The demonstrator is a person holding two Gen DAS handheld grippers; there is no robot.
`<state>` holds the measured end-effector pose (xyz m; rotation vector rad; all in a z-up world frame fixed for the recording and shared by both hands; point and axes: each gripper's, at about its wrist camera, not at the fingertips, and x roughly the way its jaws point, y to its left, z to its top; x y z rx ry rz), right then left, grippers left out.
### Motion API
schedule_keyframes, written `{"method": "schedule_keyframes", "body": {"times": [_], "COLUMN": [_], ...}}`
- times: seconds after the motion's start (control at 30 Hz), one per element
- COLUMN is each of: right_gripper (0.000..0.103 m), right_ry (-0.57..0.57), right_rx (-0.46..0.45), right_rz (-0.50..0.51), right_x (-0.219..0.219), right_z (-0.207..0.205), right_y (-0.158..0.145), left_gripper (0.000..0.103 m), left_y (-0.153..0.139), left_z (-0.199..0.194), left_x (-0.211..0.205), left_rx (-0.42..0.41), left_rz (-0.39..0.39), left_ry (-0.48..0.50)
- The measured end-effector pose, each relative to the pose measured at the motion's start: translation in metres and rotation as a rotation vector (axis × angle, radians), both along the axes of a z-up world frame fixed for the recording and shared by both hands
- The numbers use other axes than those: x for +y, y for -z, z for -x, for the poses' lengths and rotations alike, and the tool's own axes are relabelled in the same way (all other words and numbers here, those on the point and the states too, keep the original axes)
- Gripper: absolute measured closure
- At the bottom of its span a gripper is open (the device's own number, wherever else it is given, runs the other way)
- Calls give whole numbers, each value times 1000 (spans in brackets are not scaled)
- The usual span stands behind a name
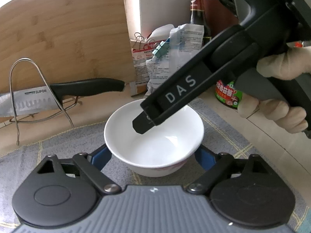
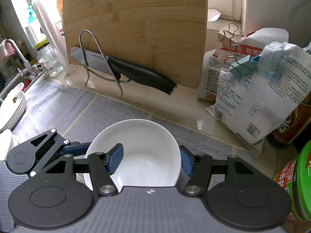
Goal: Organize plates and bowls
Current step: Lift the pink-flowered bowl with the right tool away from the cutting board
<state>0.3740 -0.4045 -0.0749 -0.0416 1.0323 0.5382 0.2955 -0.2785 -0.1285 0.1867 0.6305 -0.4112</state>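
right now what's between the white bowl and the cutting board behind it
In the right wrist view, grey mat, then bare counter, then the knife in its wire rack separate the white bowl from the cutting board.

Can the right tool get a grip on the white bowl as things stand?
Probably yes. The right tool is open and straddles the bowl's near right rim, one finger inside and one outside. The left tool flanks the bowl but doesn't block it.

The knife blade carries the brand "SUPOR". White letters "DAS" stand on the black finger of the right gripper. Print on the bags and the green-lidded jar is Chinese, too small to read.
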Motion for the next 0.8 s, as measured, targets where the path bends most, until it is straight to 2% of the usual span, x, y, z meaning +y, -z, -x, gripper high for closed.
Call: {"method": "schedule_keyframes", "body": {"times": [0.53,0.8], "right_gripper": [36,36], "right_ry": [-10,-23], "right_rx": [8,8], "right_rz": [10,5], "right_x": [3,6], "right_z": [2,16], "right_y": [-1,-13], "left_gripper": [12,12], "left_y": [-3,-12], "left_z": [-1,12], "left_x": [3,7], "left_rx": [30,40], "left_rz": [1,-16], "left_ry": [8,25]}}
